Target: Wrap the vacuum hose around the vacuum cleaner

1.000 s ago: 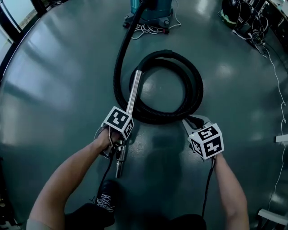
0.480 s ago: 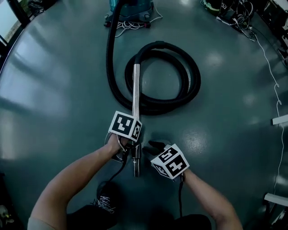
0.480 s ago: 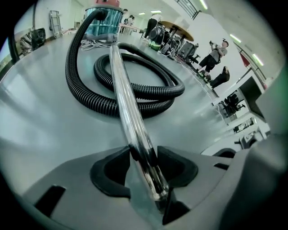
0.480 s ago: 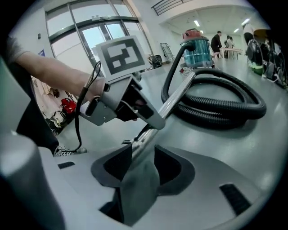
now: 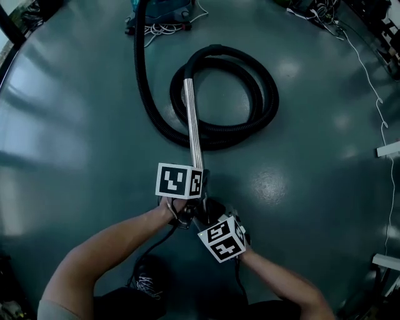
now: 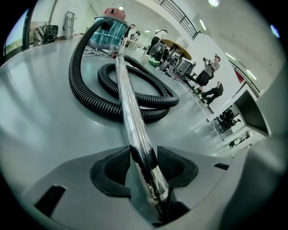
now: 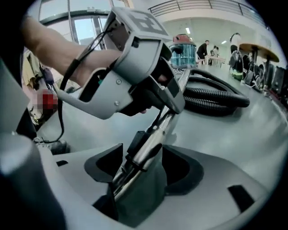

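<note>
1. The floor point(image 5: 75, 125) fills the head view: a smooth, glossy grey-green surface with pale patches of reflected light.
2. The room is a bright, white hall. The left gripper view shows ceiling lights, an upper railing, a round table point(image 6: 176, 46) and a few people standing far off by desks and chairs. The right gripper view shows tall windows on the left.
3. The vacuum cleaner point(image 5: 159, 9) stands at the far edge of the floor, a bluish drum with a red top, with a white cord point(image 5: 165, 28) bunched at its base.
4. The black ribbed hose point(image 5: 265, 94) leaves the cleaner, runs down the left and curls into a double loop flat on the floor, well apart from the drum.
5. The metal wand point(image 5: 192, 125) slants from the loop's near left side back toward the person.
6. The left gripper point(image 6: 144, 157) is clamped on the wand, both dark pads pressed against its shiny sides.
7. The right gripper point(image 7: 143, 164) sits just behind the left one. Its jaws are opening, and the wand's lower end lies loose between them.
8. Thin white cables point(image 5: 381, 119) trail along the floor's right edge.
9. A dark shoe point(image 5: 145, 278) shows below the left forearm.
</note>
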A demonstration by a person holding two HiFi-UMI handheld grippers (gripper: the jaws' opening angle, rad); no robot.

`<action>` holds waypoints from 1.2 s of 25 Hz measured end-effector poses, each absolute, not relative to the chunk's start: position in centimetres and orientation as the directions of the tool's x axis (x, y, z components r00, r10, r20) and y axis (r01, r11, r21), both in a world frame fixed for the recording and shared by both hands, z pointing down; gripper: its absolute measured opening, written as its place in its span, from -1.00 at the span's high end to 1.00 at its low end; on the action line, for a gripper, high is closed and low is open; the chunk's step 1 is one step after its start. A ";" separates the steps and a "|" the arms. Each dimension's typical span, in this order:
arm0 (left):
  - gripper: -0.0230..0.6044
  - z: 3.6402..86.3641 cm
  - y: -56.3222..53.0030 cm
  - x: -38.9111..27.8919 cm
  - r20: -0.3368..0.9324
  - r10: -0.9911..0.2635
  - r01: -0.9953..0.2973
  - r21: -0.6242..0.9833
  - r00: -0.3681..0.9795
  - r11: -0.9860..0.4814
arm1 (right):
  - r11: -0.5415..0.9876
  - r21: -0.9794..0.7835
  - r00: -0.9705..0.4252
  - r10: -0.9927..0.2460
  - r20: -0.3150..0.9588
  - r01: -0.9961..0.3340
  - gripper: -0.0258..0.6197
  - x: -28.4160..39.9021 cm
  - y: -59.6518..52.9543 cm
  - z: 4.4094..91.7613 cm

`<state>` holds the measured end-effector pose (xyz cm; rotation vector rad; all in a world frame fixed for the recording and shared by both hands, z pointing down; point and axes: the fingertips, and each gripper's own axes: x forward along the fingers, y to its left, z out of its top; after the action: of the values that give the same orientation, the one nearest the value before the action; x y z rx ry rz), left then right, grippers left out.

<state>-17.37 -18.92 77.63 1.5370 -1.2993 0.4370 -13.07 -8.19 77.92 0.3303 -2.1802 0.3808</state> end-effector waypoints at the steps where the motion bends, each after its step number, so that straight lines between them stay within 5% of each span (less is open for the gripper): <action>1: 0.34 77.6 -19.1 -17.0 0.787 -0.501 -0.875 0.471 0.360 0.111 | 0.920 -0.134 -0.570 -0.110 0.814 -0.369 0.08 -12.6 -8.4 78.3; 10: 0.15 76.5 -19.3 -15.7 0.778 -0.356 -0.855 0.458 0.518 -0.245 | 0.948 -0.132 -0.521 -0.041 0.853 -0.290 0.14 -10.0 -9.6 78.2; 15: 0.15 74.1 -22.1 -18.3 0.784 -0.469 -0.729 -0.030 0.407 -0.684 | 0.974 -0.088 -0.440 -0.013 0.898 -0.209 0.17 -7.5 -11.7 78.4; 20: 0.15 73.3 -24.7 -17.8 0.722 -0.528 -0.426 -0.348 0.446 -0.835 | 0.991 -0.070 -0.345 0.026 0.938 -0.116 0.18 -6.0 -13.4 78.5; 25: 0.10 74.0 -27.0 -16.9 0.745 -0.388 -0.262 -0.289 0.543 -0.921 | 0.995 -0.077 -0.309 0.054 0.950 -0.064 0.19 -4.9 -16.1 78.5; 30: 0.10 75.3 -27.5 -16.2 0.781 -0.201 -0.249 -0.060 0.591 -0.967 | 0.976 -0.088 -0.251 0.036 0.967 -0.200 0.19 -2.2 -19.0 75.0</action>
<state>-16.19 -27.48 75.27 2.7519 -0.3894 1.3409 -2.21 -19.04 75.02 0.1206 -1.8129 0.2229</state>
